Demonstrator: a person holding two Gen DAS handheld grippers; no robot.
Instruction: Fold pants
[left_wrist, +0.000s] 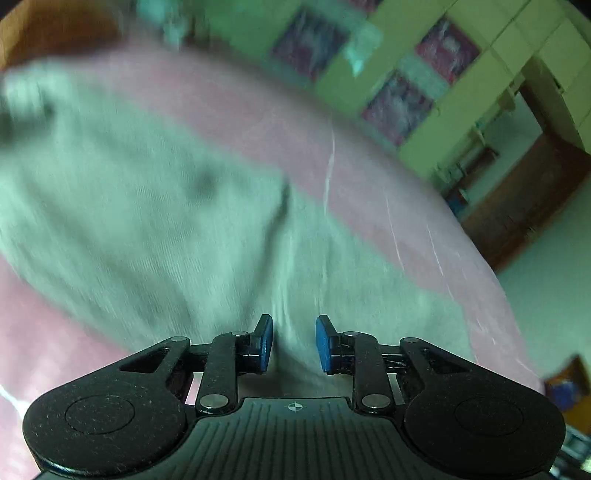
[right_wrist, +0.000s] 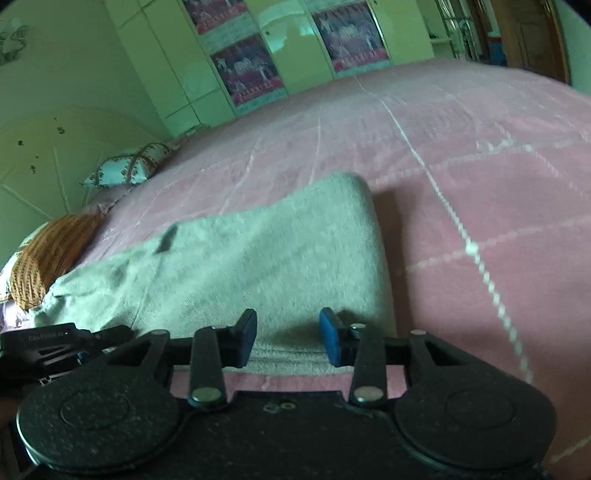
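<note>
The light grey knit pants (right_wrist: 258, 258) lie on the pink quilted bedspread (right_wrist: 480, 184). Both the left gripper (left_wrist: 294, 343) and the right gripper (right_wrist: 288, 338) gape, holding nothing, so it's probably mid-fold; next they'd need to pinch an edge.

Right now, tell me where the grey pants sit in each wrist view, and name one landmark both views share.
Left wrist: the grey pants fill the left and centre, blurred, running down between the open left tool.
Right wrist: they lie lower left to centre, folded edge just ahead of the open right tool.
Shared landmark: the pink bedspread beneath them.
</note>
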